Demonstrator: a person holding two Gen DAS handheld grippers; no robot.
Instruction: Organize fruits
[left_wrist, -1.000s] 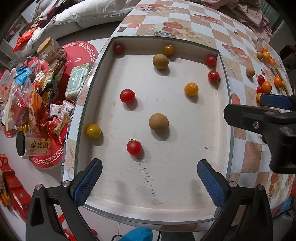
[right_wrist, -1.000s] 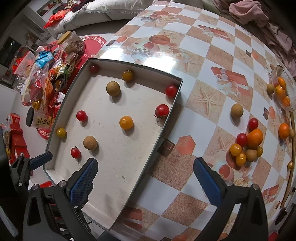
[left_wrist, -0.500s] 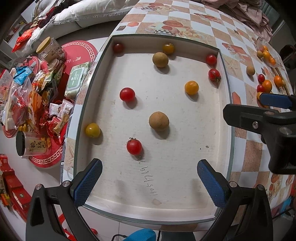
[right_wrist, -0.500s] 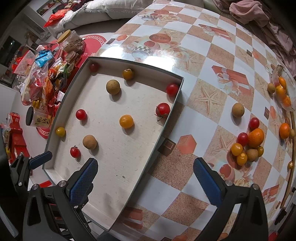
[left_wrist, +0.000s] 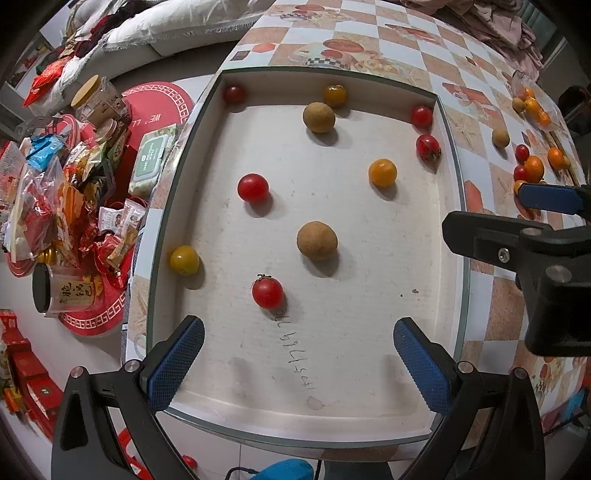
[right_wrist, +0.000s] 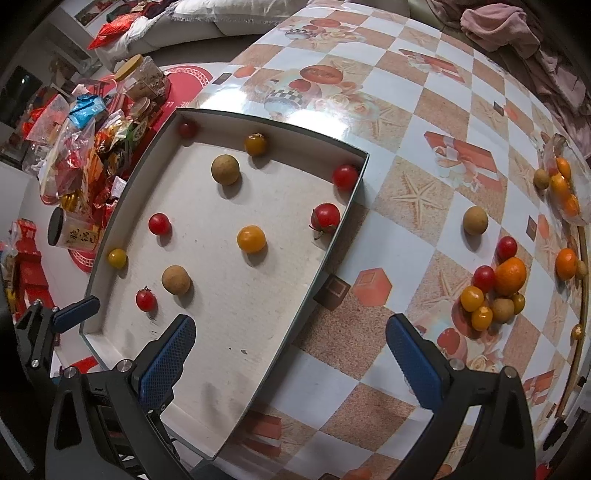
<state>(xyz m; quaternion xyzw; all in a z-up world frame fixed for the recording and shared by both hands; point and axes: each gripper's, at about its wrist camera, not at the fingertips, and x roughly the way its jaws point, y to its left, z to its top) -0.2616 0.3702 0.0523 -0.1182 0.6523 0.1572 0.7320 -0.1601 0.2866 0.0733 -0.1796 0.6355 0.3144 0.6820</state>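
**Nine fruits in the tray, both grippers spread and empty**

The tray (left_wrist: 448, 206) sits on the checkered table (right_wrist: 406, 122), its left side reaching the table's edge. In it lie nine fruits: four red tomatoes, one of them (left_wrist: 267, 292) nearest the left gripper (left_wrist: 295, 362); three yellow-orange ones, one (left_wrist: 382, 172) mid-tray; and two brown ones, one (left_wrist: 317, 241) at the centre. All rest apart from each other, several against the tray walls.

On the table right of the tray, the right wrist view shows a lone brown fruit (right_wrist: 475, 220) and a touching cluster (right_wrist: 495, 288) of red, yellow, orange and brown fruits. More orange fruit lies in a clear dish (right_wrist: 561, 184) at the far edge.

Beyond the table's left side the floor holds a red mat (left_wrist: 155, 107), snack packets (left_wrist: 74, 199) and jars. A cloth heap (right_wrist: 517, 40) lies on the far right.

The left gripper hovers over the tray's near end, fingers wide apart, holding nothing. The right gripper (right_wrist: 291, 362) straddles the tray's right wall, likewise spread and empty.

Since the earlier frames both views have barely shifted; no fruit has moved.
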